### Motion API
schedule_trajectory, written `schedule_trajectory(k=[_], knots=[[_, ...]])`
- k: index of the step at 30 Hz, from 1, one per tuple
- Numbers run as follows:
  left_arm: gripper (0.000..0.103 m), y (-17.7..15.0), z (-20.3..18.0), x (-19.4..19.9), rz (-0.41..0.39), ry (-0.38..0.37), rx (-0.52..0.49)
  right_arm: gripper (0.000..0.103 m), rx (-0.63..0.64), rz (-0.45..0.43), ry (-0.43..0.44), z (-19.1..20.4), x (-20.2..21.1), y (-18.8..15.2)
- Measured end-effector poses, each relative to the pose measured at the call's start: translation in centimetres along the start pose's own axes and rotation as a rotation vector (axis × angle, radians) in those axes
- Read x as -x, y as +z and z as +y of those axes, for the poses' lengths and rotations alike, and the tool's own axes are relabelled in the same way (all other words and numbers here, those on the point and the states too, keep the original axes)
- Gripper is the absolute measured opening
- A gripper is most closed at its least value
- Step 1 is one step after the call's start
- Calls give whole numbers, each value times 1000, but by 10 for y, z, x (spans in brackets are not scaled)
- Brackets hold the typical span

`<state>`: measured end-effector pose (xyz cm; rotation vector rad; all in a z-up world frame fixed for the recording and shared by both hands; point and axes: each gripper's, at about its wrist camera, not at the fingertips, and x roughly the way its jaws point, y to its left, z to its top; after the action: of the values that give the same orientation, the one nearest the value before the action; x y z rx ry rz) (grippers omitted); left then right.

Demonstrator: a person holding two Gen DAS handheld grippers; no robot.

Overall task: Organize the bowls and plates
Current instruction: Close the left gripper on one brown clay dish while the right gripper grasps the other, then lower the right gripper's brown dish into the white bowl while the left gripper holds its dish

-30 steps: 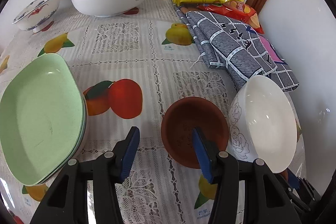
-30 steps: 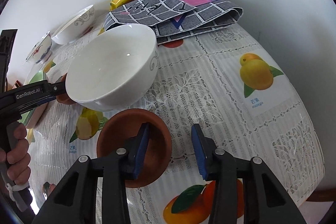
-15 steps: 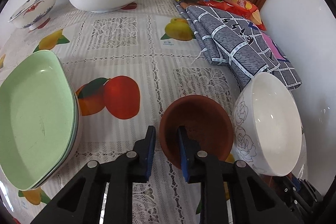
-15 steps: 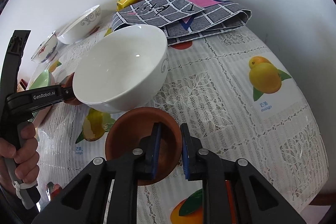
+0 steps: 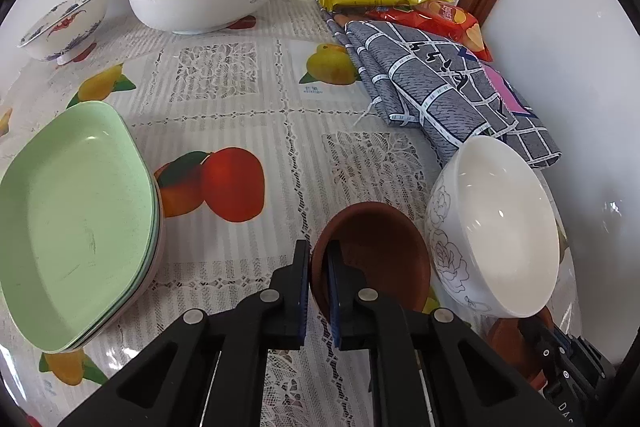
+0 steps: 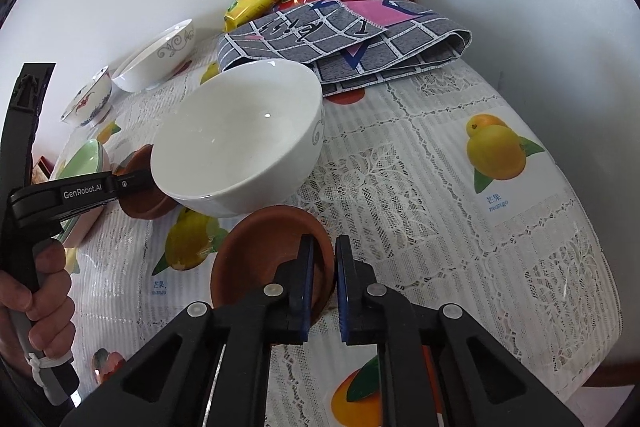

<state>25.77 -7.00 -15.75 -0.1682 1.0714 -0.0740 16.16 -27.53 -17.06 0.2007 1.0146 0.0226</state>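
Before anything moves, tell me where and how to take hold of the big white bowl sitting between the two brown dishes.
Grip the white bowl by its thin upper rim, one finger inside and one outside, coming down from above on the side nearest the folded cloth. Its wall is too wide to span, and the brown dishes, each already pinched by the right gripper and left gripper, crowd the near sides.
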Motion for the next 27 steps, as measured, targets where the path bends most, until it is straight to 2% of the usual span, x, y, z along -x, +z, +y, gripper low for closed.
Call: schedule_trajectory(k=[13, 27], knots=[[9, -8, 7, 27, -37, -9, -1, 10, -10, -55, -15, 4, 23, -3], [9, -8, 2, 76, -122, -37, -13, 10, -29, -153, -15, 7, 71, 2]])
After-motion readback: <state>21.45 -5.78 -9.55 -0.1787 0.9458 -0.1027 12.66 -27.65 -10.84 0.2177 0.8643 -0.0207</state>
